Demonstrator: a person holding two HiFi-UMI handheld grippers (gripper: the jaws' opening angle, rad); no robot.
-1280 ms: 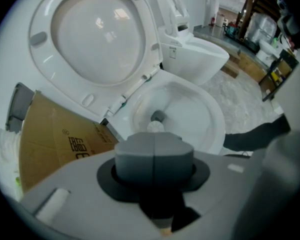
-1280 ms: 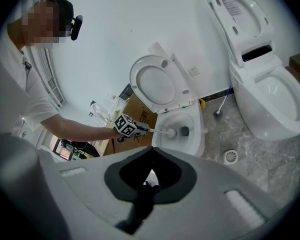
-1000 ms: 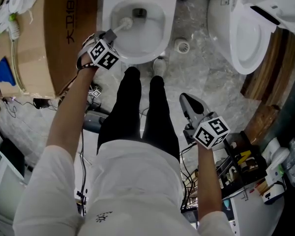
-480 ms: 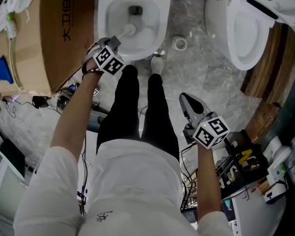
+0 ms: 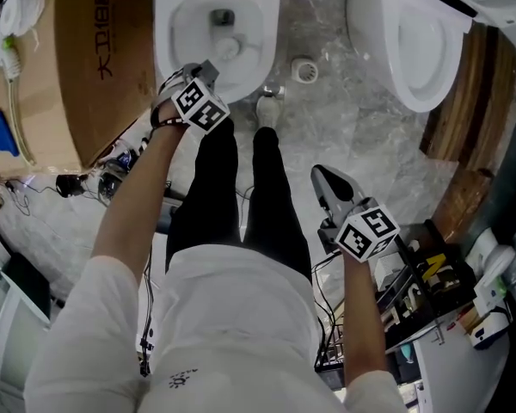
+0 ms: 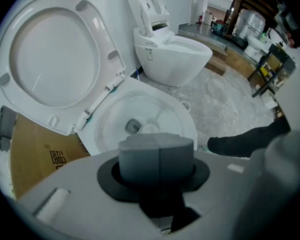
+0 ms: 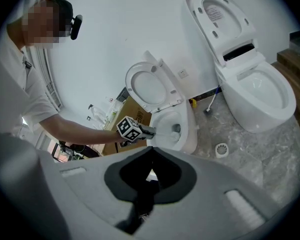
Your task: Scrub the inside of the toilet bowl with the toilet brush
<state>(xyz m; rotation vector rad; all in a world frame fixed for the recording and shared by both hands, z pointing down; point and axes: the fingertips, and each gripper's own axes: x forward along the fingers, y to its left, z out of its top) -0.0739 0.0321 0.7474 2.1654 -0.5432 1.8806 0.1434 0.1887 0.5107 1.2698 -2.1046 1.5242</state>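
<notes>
Scrubbing is judged underway: the toilet brush (image 5: 226,48) is clenched by the left tool (image 5: 205,70) inside the toilet bowl (image 5: 166,33) at 12 o'clock. The right tool (image 5: 329,182) is closed, empty. Wall sweeps are needed next.

White toilet bowl (image 5: 179,37), seat up; white toilet brush (image 5: 227,49) head-down inside, beside the drain.

2 toilets: first toilet (image 5: 163,26) w/ the 1 toilet brush (image 5: 228,48) in its bowl, second toilet (image 5: 367,34) off to the brush's right. 2 grippers: left gripper (image 5: 208,67) at the brush handle, right gripper (image 5: 324,177) well apart from it. 1 cardboard box (image 5: 95,50) left of brush, 1 round drain cover (image 5: 304,70) near its right.
</notes>
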